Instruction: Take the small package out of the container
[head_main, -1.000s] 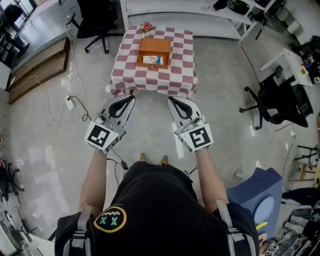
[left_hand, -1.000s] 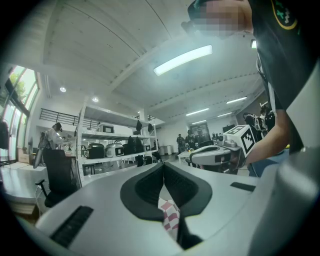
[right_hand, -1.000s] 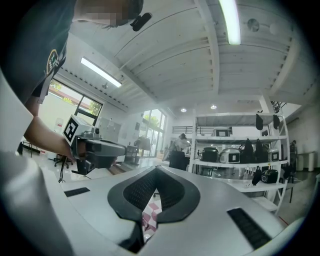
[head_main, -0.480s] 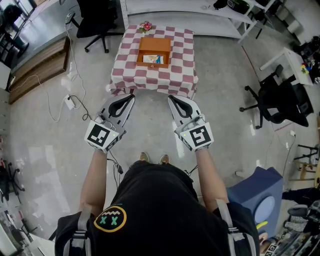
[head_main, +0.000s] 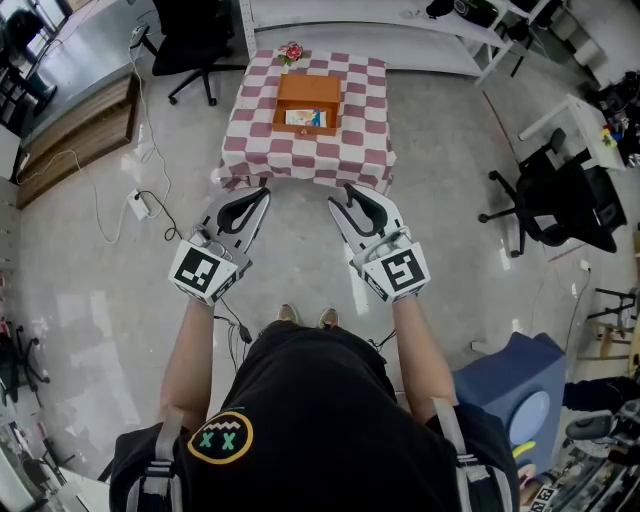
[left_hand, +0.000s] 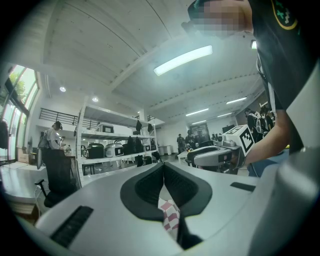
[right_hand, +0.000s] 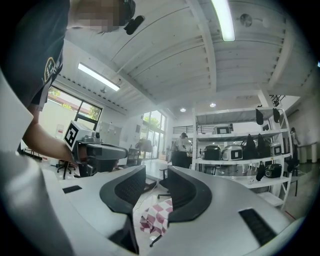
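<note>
An orange wooden container (head_main: 308, 103) stands on the checked table (head_main: 310, 150) far ahead in the head view, with a small white and blue package (head_main: 305, 118) inside it. My left gripper (head_main: 254, 196) hangs short of the table's near edge, jaws shut and empty. My right gripper (head_main: 340, 201) is level with it on the right; its jaws are opening, with a narrow gap and nothing between them. In both gripper views the jaws point up, and only a strip of the checked tablecloth (right_hand: 155, 217) shows between the fingers.
Black office chairs stand at the far left (head_main: 190, 45) and at the right (head_main: 540, 200). A wooden platform (head_main: 75, 135) and loose cables (head_main: 140, 205) lie left of the table. A blue bin (head_main: 515, 385) sits at my right. Shelves with appliances (right_hand: 240, 150) line the room.
The right gripper's jaws have parted from shut to a narrow gap. Both grippers and the table stay where they were.
</note>
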